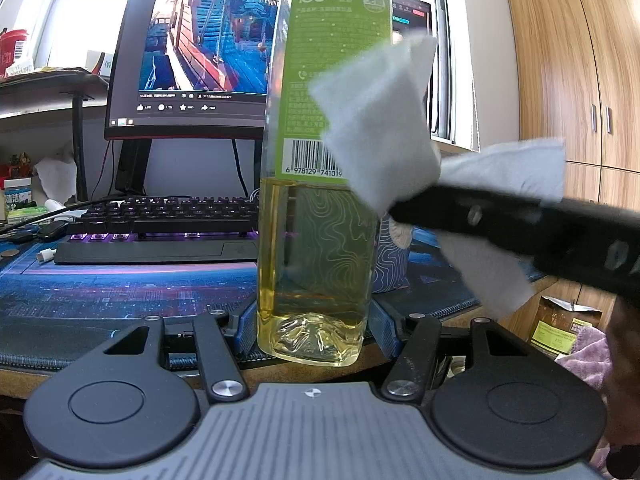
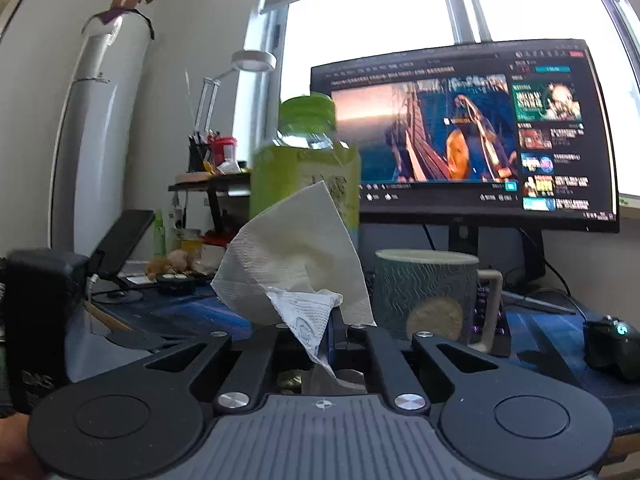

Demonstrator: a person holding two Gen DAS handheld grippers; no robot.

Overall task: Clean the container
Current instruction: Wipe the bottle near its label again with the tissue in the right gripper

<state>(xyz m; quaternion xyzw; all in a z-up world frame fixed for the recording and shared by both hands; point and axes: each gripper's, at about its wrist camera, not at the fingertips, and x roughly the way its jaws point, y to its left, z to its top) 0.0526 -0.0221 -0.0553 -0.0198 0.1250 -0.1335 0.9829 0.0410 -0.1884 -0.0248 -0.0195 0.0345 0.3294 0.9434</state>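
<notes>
A clear plastic bottle (image 1: 316, 200) with a green label, a green cap and yellow liquid stands upright between my left gripper's (image 1: 312, 332) blue-padded fingers, which are shut on its base. My right gripper (image 1: 404, 210) comes in from the right, shut on a white paper tissue (image 1: 380, 120) pressed against the bottle's right side over the label. In the right wrist view the tissue (image 2: 296, 264) sticks up from the shut right gripper (image 2: 320, 328), right in front of the bottle (image 2: 306, 160).
A monitor (image 1: 192, 52) and a lit keyboard (image 1: 160, 224) sit behind the bottle on a blue desk mat (image 1: 100, 292). A patterned mug (image 2: 428, 296) and a mouse (image 2: 612, 344) are to the right. Wooden wardrobe doors (image 1: 576, 60) are at right.
</notes>
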